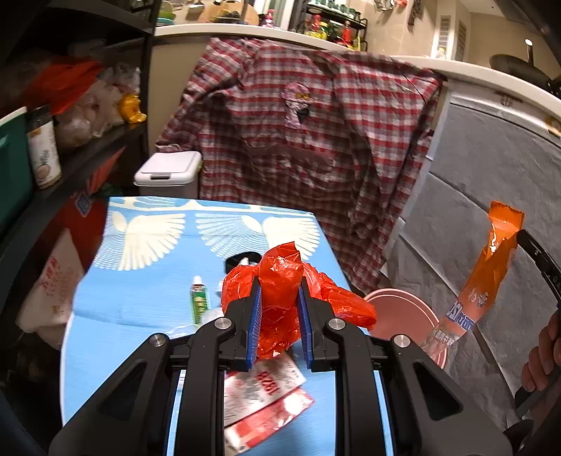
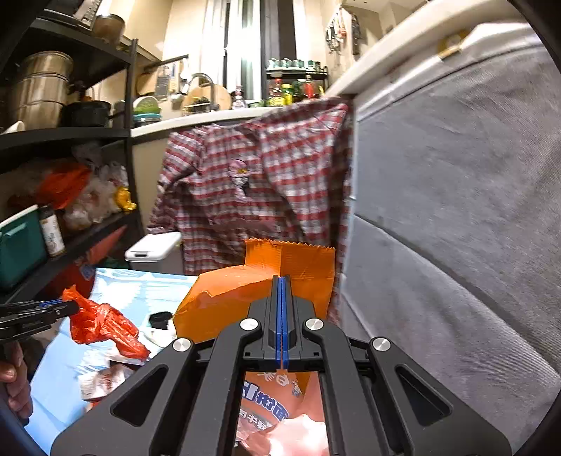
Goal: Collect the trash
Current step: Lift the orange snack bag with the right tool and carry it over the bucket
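The left hand-held gripper (image 1: 278, 301) is seen pinching a crumpled red plastic bag (image 1: 280, 298) between its blue pads (image 1: 255, 315); the bag is held clear above the worktop (image 1: 140, 308), which is covered with a blue cloth printed with white wings. The same bag (image 2: 101, 324) is seen from the right wrist view, hanging from the left hand-held gripper (image 2: 66, 308) at the left edge of the frame.

The right hand-held gripper (image 2: 282, 315) is observed with its pads pressed together on an orange snack wrapper (image 2: 252, 294), the torn top of the wrapper standing above the fingers and its printed lower part hanging below them. In the left wrist view the wrapper (image 1: 487, 277) is seen held upright at the right, above a pink bin (image 1: 403, 308) placed beside the worktop.

On the worktop, 2 red and white sachets (image 1: 266, 396) are noted lying below the left hand-held gripper, with a small green bottle (image 1: 199, 301) standing just beside it and a black object (image 1: 242, 261) partly hidden behind the bag.

A red checked shirt (image 1: 308, 140) is seen draped over the edge of a counter (image 1: 245, 29) behind the worktop. A white lidded bin (image 1: 168, 173) is noted at the far left corner of the worktop, beside a dark shelf unit (image 1: 87, 147).
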A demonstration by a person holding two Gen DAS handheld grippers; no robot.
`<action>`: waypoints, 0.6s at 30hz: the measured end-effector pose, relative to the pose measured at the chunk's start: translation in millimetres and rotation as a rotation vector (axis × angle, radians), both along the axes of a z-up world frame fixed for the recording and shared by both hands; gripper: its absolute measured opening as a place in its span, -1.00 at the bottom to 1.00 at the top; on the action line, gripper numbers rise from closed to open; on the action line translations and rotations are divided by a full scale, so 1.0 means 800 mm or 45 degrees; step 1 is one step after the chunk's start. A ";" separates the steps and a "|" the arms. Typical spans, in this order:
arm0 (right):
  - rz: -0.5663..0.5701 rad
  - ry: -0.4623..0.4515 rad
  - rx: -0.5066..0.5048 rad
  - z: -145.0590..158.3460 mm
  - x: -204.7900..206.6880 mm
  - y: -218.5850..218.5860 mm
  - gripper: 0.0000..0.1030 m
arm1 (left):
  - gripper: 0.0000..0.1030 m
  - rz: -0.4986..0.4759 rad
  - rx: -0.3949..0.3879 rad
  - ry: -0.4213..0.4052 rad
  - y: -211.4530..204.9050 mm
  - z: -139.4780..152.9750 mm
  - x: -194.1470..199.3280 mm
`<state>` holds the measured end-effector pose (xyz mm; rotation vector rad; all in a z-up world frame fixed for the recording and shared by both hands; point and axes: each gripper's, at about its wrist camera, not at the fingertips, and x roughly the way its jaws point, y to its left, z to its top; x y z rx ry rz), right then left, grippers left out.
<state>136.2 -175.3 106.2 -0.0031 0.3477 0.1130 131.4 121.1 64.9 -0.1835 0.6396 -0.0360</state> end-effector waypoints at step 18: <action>-0.123 0.021 -0.099 -0.028 0.025 -0.035 -1.00 | -0.63 -0.115 0.006 0.032 -0.103 -0.021 0.039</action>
